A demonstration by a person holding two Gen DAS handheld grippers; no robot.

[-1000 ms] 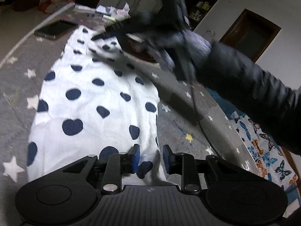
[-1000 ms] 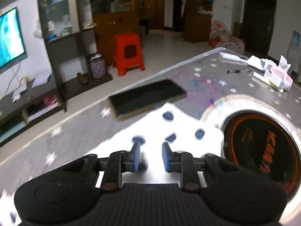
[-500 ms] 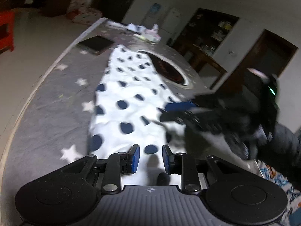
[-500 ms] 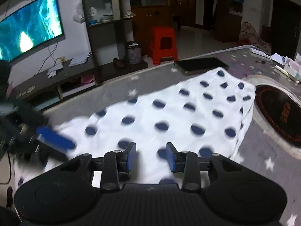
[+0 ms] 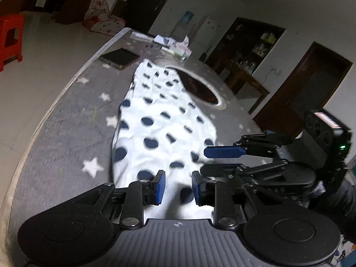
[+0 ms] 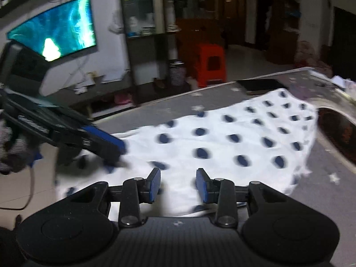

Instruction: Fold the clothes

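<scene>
A white garment with dark blue spots (image 5: 164, 122) lies spread flat on the grey star-patterned table (image 5: 66, 138); it also shows in the right wrist view (image 6: 222, 140). My left gripper (image 5: 176, 188) is open and empty over the garment's near edge. My right gripper (image 6: 178, 185) is open and empty over the garment's near side. The right gripper also shows at the right of the left wrist view (image 5: 222, 158), jaws apart at the garment's right edge. The left gripper shows at the left of the right wrist view (image 6: 111, 149), at the garment's left end.
A dark tablet (image 5: 119, 57) lies on the table beyond the garment's far end. A round dark inset with an orange pattern (image 5: 198, 84) lies beside the garment. Papers and tissues (image 5: 175, 44) sit at the far edge. A red stool (image 6: 210, 63) stands on the floor.
Both grippers have pulled back from the far end to the garment's near end. The right gripper's jaws have opened wider. The garment lies flat as before.
</scene>
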